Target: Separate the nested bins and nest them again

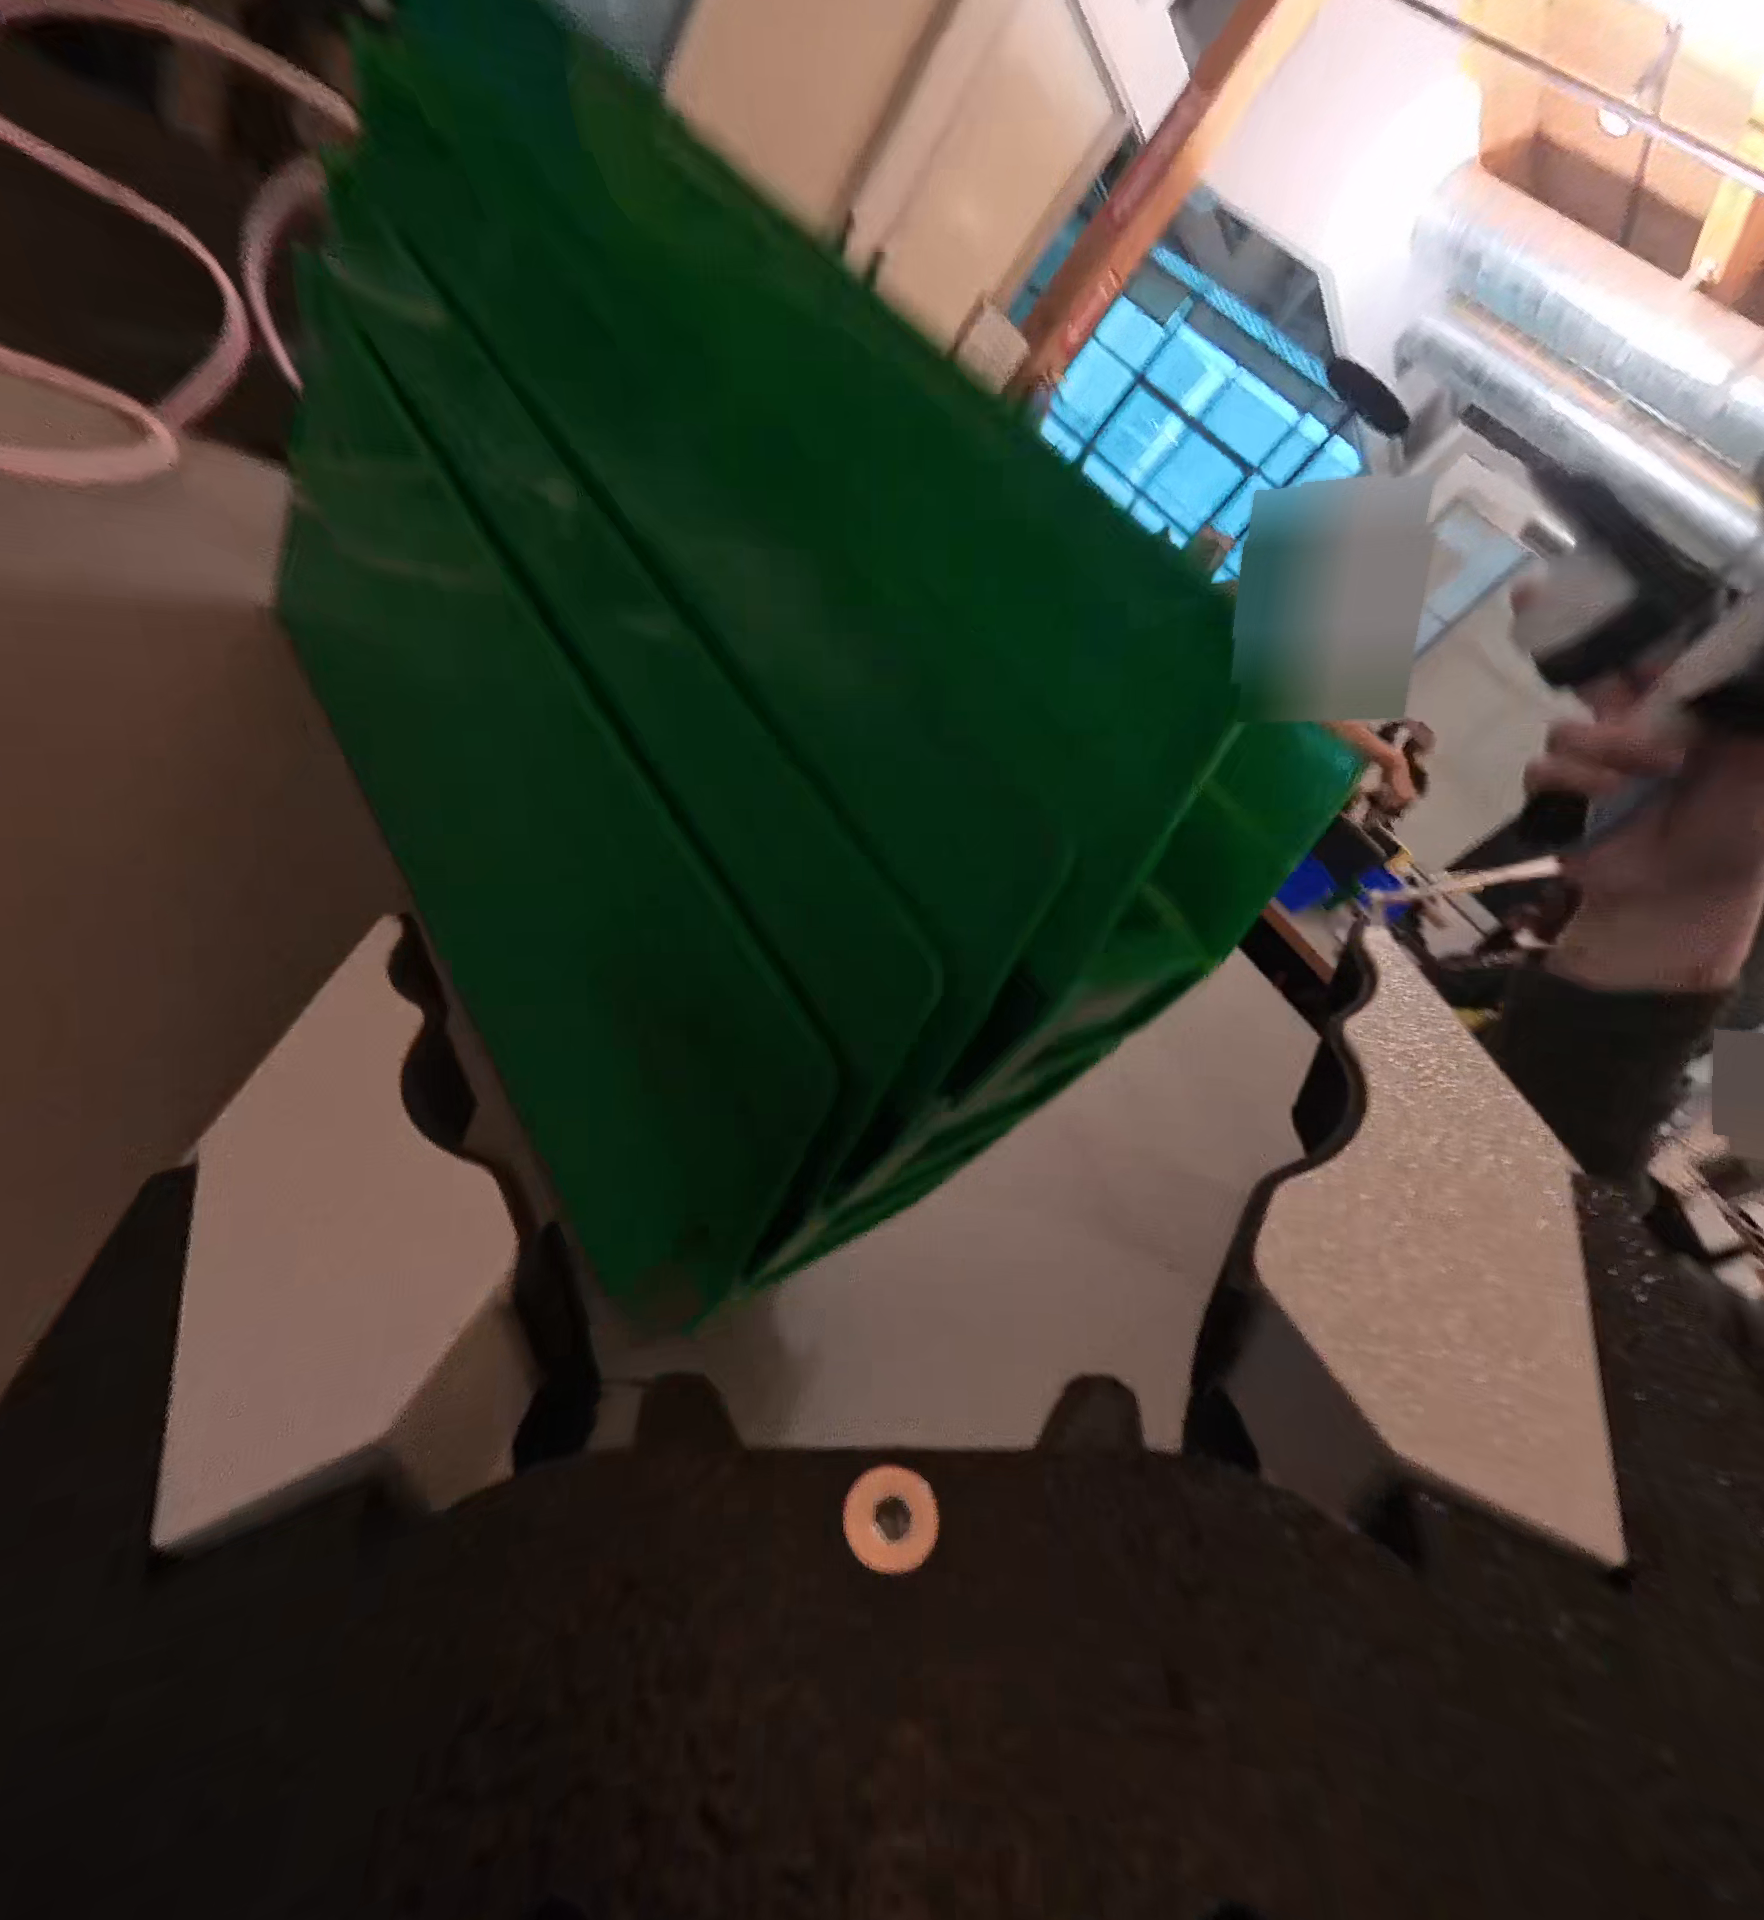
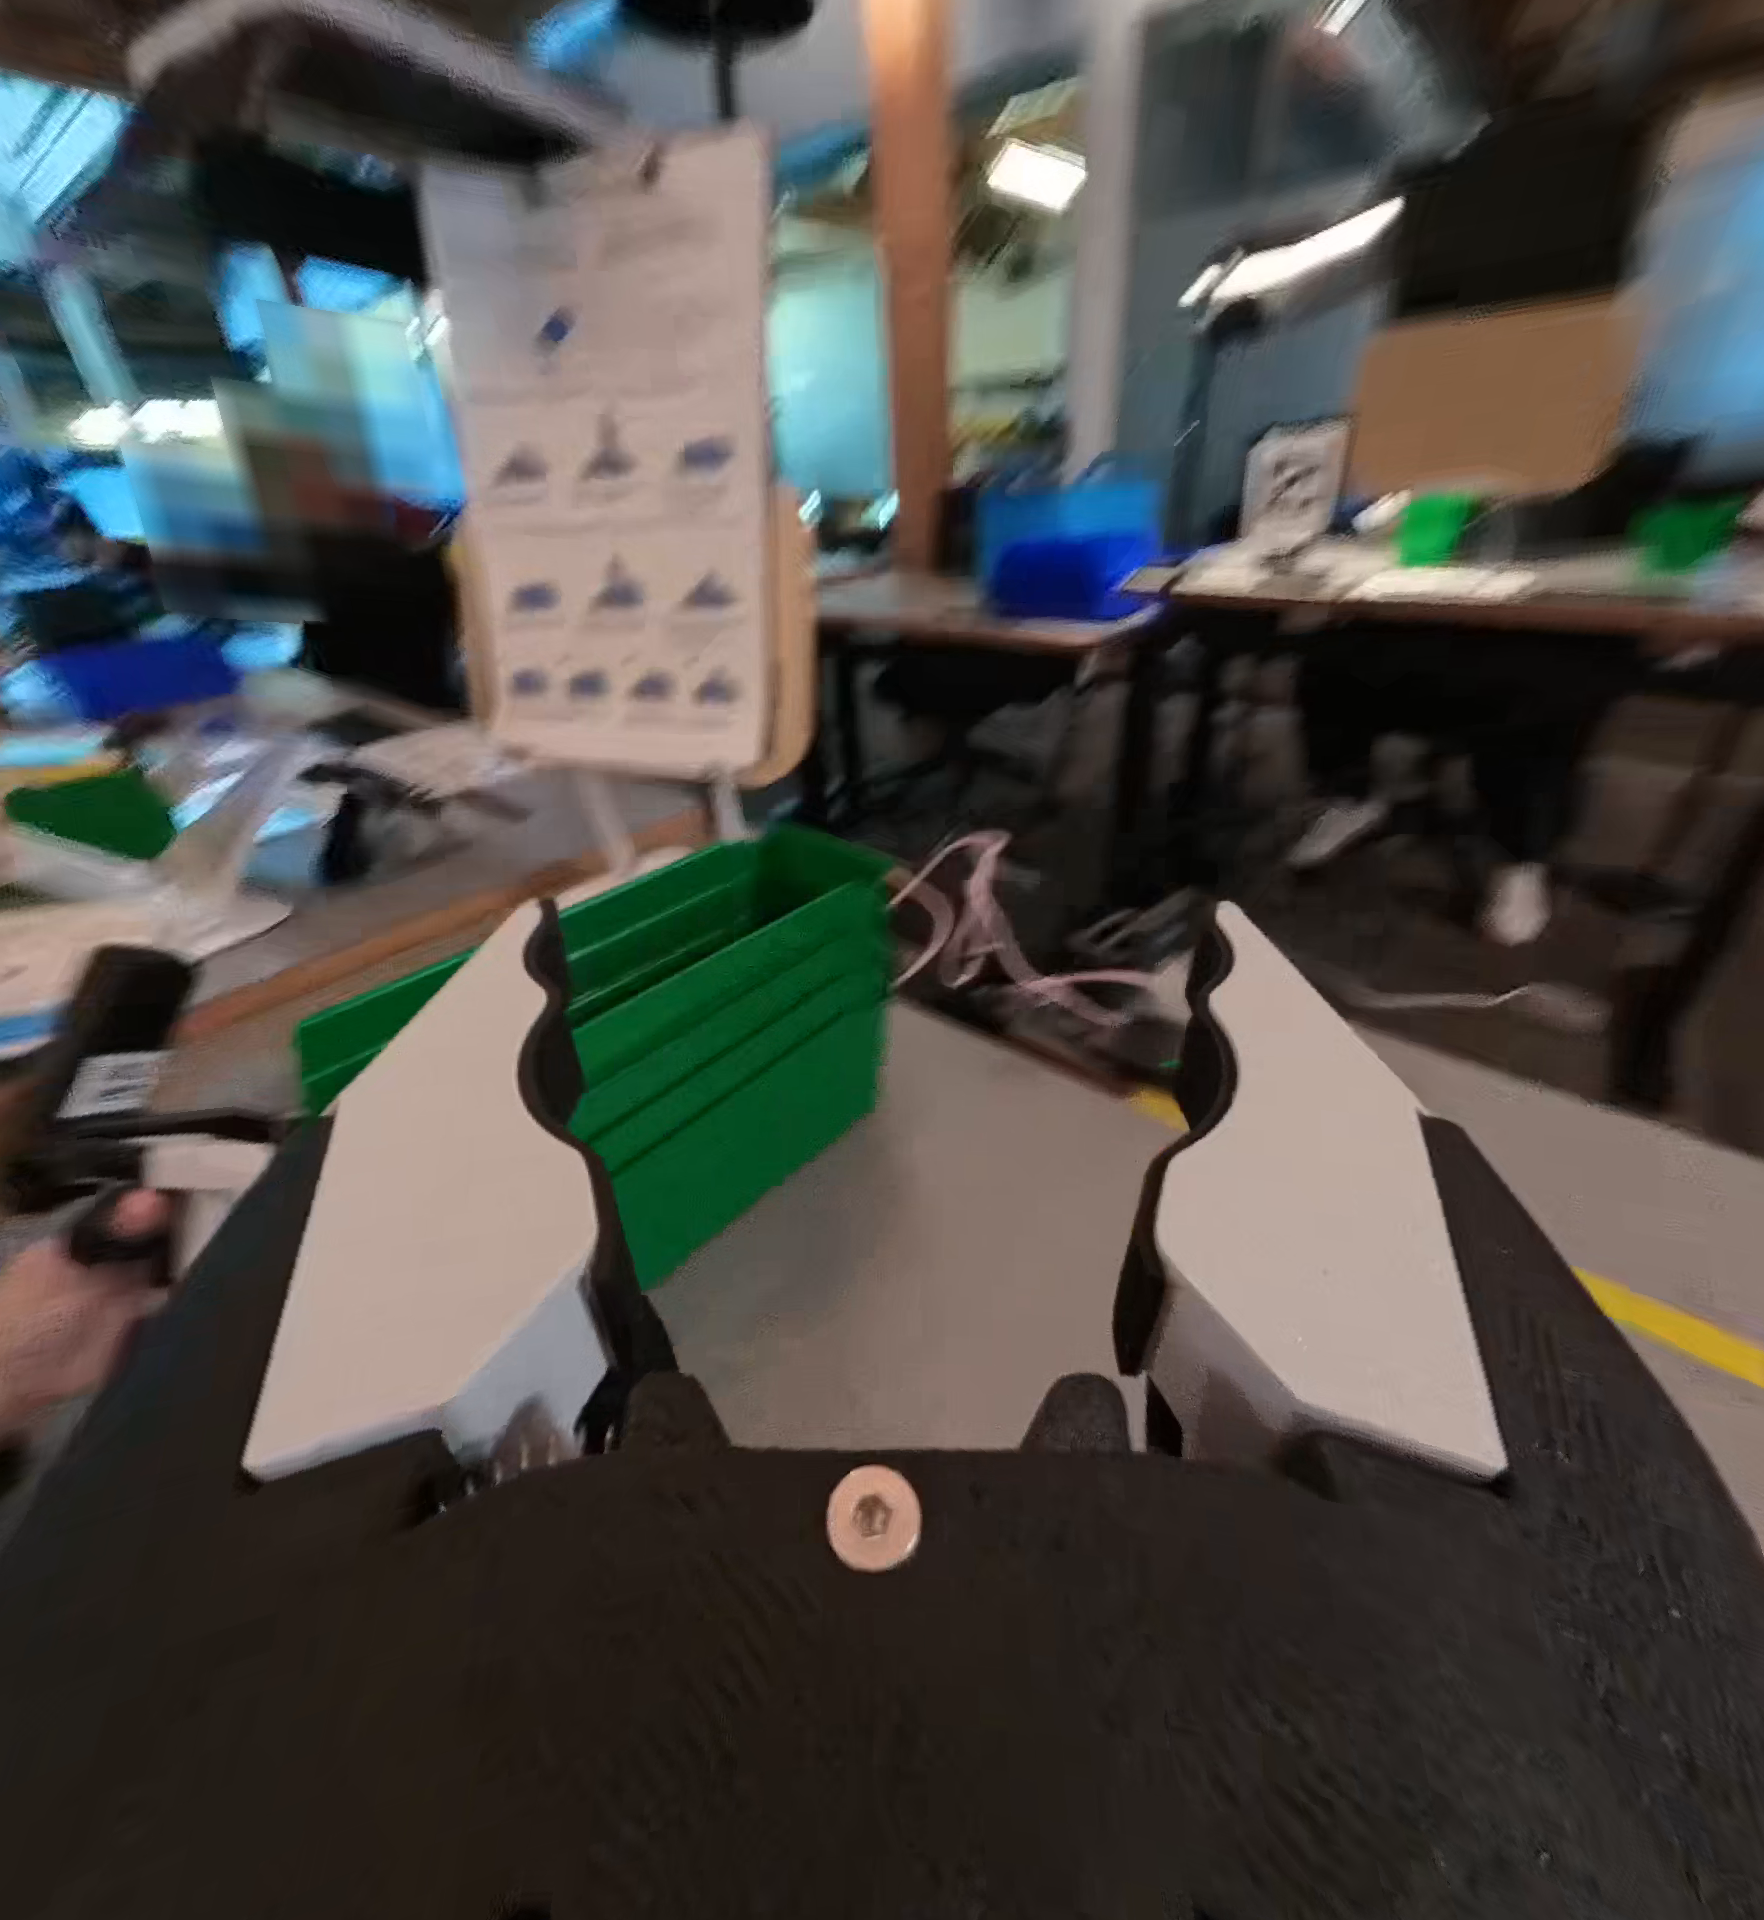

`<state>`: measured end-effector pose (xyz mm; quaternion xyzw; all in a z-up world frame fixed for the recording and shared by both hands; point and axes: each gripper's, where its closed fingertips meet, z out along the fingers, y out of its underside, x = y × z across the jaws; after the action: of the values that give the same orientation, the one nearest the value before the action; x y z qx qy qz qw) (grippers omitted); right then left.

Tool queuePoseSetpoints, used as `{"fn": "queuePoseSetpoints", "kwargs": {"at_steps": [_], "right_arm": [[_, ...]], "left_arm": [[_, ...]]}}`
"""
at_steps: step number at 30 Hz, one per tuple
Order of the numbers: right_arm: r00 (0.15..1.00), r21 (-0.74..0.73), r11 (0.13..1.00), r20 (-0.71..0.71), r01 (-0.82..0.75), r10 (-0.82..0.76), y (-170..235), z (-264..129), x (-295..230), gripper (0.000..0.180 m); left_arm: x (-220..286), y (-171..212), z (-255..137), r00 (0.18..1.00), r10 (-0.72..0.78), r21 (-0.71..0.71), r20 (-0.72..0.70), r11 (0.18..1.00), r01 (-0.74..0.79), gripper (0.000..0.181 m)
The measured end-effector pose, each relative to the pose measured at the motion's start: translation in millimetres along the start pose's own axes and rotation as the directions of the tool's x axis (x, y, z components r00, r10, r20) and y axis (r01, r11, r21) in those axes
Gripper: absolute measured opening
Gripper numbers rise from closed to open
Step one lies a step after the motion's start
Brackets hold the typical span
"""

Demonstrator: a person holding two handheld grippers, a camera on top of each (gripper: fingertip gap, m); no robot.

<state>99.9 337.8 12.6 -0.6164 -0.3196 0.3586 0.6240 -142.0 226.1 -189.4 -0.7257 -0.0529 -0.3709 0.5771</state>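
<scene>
Bins of green plastic, nested one inside another with their stepped rims showing, fill the upper middle of the left wrist view, running from about six o'clock up to eleven o'clock. The stack sits on a grey table. The left gripper has its jaws spread wide, and the near corner of the stack lies between them, close against the left finger; whether that finger touches the plastic cannot be told. A loop of pale pink cable lies at ten o'clock, beside the stack. At three o'clock a person stands well apart in the background.

In the right wrist view the same green bins sit on the grey table at about eleven o'clock from the right gripper, partly behind its left finger. This gripper's jaws are also spread wide, with nothing between them but bare tabletop. At nine o'clock a hand holds the other tool. Pink cable trails off the table's far edge at twelve o'clock. A sheet of paper hangs upright behind the stack. The view is blurred.
</scene>
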Motion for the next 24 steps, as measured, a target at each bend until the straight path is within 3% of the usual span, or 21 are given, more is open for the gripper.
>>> {"fn": "queuePoseSetpoints", "kwargs": {"at_steps": [3, 5, 10, 14, 17, 21, 24], "right_arm": [[0.988, -0.231, 0.973, 0.143, -0.026, 0.061, 21.8, 68.5, -54.5, 0.127], [0.984, -0.412, 0.911, 0.164, 0.001, 0.073, 42.2, 109.7, -77.7, 0.13], [0.986, -0.796, 0.604, 0.123, 0.033, 0.108, 112.9, 163.8, -110.7, 0.13], [0.999, -0.898, 0.441, 0.023, 0.009, 0.027, 149.2, 179.4, -109.1, 0.143], [0.99, -0.899, 0.433, 0.001, -0.061, 0.142, 153.7, 194.4, -136.6, 0.153], [0.997, -0.934, 0.35, -0.081, -0.075, 0.0, 169.1, 197.4, -125.0, 0.147], [0.984, -0.96, 0.263, -0.128, -0.092, -0.123, 180.2, 191.2, -115.1, 0.13]], "left_arm": [[12.1, 18.9, 7.3, 0.994, 0.026, 0.016, -0.103, 1.0, -0.025, 0.15], [23.4, 25.3, 10.3, 0.988, 0.048, 0.041, -0.147, 0.998, -0.042, 0.158], [53.3, 56.5, 9.3, 0.975, 0.036, -0.08, -0.22, 0.995, -0.055, 0.156], [64.7, 51.5, -6.7, 0.974, 0.099, 0.013, -0.204, 0.995, -0.098, 0.158], [54.6, 29.4, -28.8, 0.976, 0.175, 0.207, -0.129, 0.967, -0.146, 0.158], [44.6, 27.1, -31.7, 0.982, 0.134, 0.185, -0.135, 0.977, -0.108, 0.159], [47.0, 32.0, -26.3, 0.979, 0.146, 0.177, -0.143, 0.977, -0.12, 0.159]]}}
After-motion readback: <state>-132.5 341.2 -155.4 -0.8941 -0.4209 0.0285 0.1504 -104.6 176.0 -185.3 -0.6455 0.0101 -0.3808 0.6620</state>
